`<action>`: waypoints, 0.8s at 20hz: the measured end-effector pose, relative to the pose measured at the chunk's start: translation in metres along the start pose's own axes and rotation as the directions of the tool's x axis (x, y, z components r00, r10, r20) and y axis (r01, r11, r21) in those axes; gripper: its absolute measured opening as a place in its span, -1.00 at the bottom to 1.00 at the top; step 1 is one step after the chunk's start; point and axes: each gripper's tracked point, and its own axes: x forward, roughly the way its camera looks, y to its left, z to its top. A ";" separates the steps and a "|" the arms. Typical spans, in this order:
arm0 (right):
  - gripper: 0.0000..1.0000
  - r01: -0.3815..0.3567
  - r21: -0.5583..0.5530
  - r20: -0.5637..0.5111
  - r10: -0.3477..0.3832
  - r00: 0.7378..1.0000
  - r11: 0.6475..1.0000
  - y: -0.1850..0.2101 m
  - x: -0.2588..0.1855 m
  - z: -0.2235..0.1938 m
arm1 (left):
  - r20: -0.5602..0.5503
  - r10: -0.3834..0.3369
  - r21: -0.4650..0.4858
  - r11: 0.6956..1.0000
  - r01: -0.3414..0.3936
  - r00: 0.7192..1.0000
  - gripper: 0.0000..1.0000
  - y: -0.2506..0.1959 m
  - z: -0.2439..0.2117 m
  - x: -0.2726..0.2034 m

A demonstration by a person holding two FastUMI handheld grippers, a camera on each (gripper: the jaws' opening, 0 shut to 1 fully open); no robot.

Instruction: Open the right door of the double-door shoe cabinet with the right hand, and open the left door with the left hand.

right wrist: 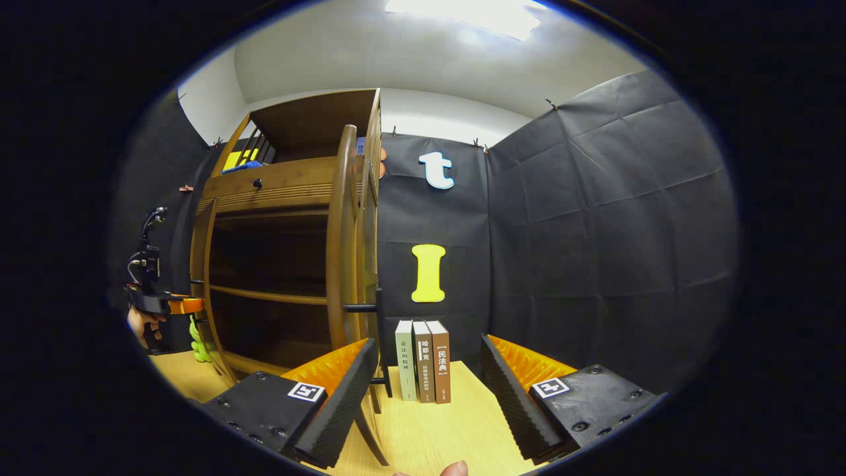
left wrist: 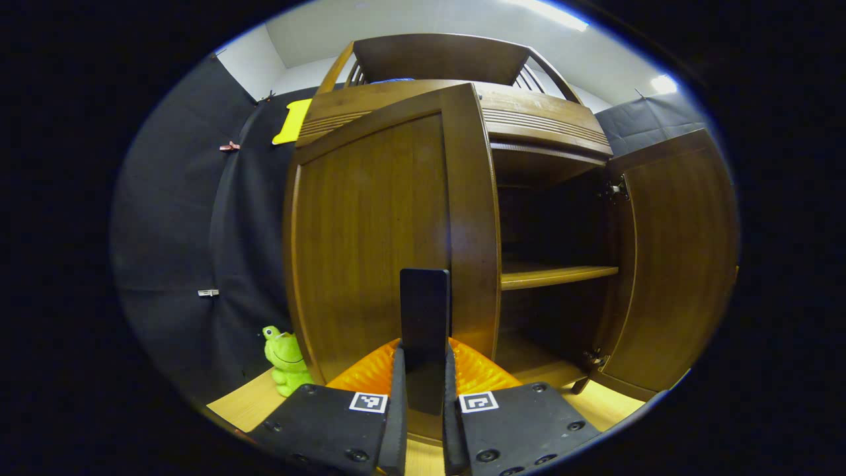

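Cabinet interior (left wrist: 548, 225) dark, contents indiscernible

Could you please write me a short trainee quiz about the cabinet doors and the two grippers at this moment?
1. True or false: the right gripper is shut on the handle of the right door.
2. What does the left gripper clamp? A) a shelf board B) the left door's handle C) a frog toy
3. How many books stand upright beside the cabinet?

Key: 1. False; its fingers are spread, touching nothing. 2. B. 3. Three.
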 end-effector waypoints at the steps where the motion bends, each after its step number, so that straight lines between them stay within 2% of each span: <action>1: 0.95 -0.002 0.004 0.007 0.002 1.000 1.000 0.004 -0.004 0.004 | 0.003 0.009 0.000 1.000 -0.009 1.000 -0.50 0.007 -0.001 -0.008; 8: 0.95 -0.062 0.095 0.031 0.059 0.998 0.994 0.046 -0.021 0.018 | 0.005 0.066 -0.001 0.998 -0.066 0.998 -0.57 0.048 -0.001 -0.051; 16: 0.95 -0.149 0.061 -0.012 0.150 0.989 0.987 0.097 -0.029 0.003 | 0.008 0.130 -0.002 0.992 -0.130 0.992 -0.70 0.094 -0.002 -0.079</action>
